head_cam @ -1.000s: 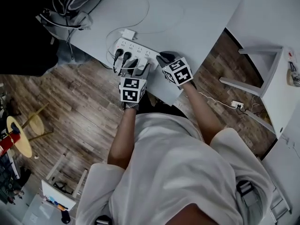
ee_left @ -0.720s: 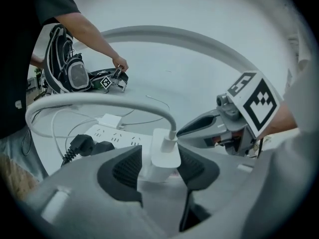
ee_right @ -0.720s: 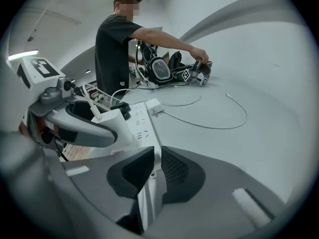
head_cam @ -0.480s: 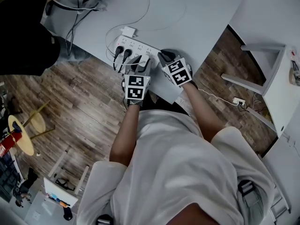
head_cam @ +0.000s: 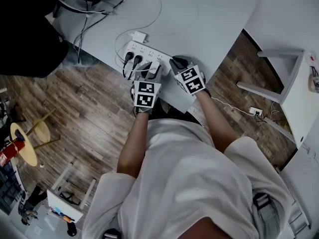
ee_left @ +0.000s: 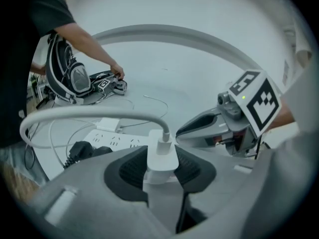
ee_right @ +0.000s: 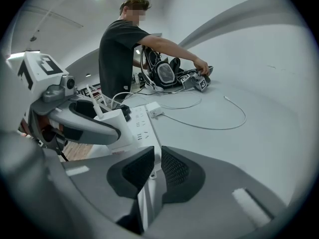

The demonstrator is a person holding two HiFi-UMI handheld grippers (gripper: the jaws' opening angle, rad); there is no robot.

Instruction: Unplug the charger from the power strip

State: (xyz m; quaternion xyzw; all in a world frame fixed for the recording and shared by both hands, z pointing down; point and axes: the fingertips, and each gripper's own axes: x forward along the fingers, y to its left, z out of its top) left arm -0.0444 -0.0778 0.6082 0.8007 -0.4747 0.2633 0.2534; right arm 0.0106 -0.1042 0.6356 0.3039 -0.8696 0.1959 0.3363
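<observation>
A white power strip (head_cam: 142,50) lies near the front edge of the grey table (head_cam: 214,19), with two black plugs (head_cam: 130,58) in its left sockets. A white charger (ee_left: 162,158) with a white cable (ee_left: 99,114) stands plugged into the strip. My left gripper (ee_left: 160,166) has it between its black pads, which touch both of its sides as the jaws are closing. My right gripper (ee_right: 155,166) sits just to its right, its tips over the strip's right end (ee_right: 139,126). Its pads stand almost together with nothing between them.
A small white adapter (head_cam: 137,35) and a loose thin cable (ee_right: 219,126) lie behind the strip. Another person (ee_right: 124,49) handles a backpack and gear (ee_right: 164,73) at the table's far left. A white stand (head_cam: 294,88) is on the wooden floor to the right.
Both grippers stay at the strip's near end. The left jaws have narrowed around the charger. The other person's arm and gear at the far left have shifted.
</observation>
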